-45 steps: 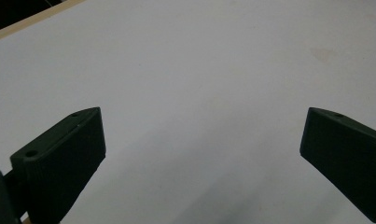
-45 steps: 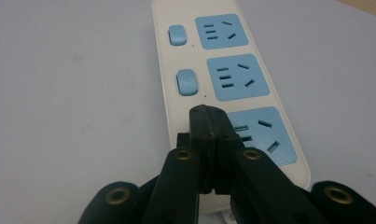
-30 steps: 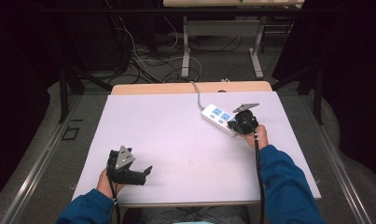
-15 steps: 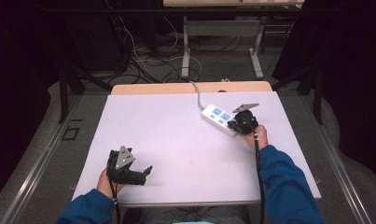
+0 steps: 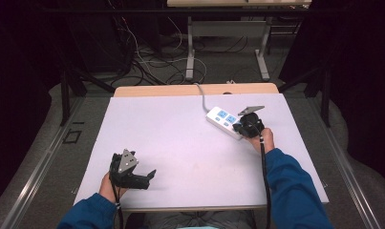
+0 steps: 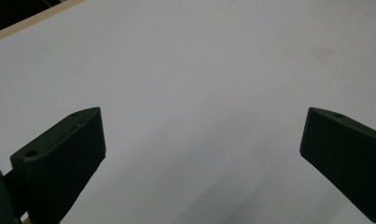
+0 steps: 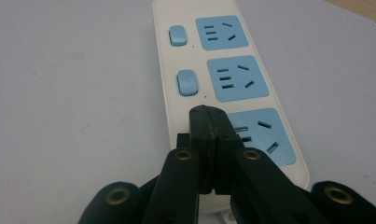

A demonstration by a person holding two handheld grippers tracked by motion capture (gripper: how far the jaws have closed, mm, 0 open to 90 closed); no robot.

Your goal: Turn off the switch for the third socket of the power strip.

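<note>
Okay, your right gripper [image 7: 208,116] is clenched, jaws pressed flat together with nothing between them, tips down on the white power strip [image 7: 213,70] at the spot where the third switch should sit; that switch is hidden under the tips, so contact can't be confirmed. In the high view the strip [image 5: 222,121] lies at about 1 o'clock on the table [image 5: 180,143], long axis running 10 to 4 o'clock, cord leaving its far end toward the back edge. Your right gripper [image 5: 247,125] is at the strip's near end, so the right hand is the one for it. Looks like a switch press, straight down along the jaws.

The strip is smooth hard plastic, rounded corners, three pale blue socket panels, small blue rocker switches [image 7: 186,82] beside them.

Your left gripper [image 6: 202,154] is released, jaws wide apart over bare matte tabletop, at 7 o'clock [image 5: 128,169], well apart from the strip.
</note>
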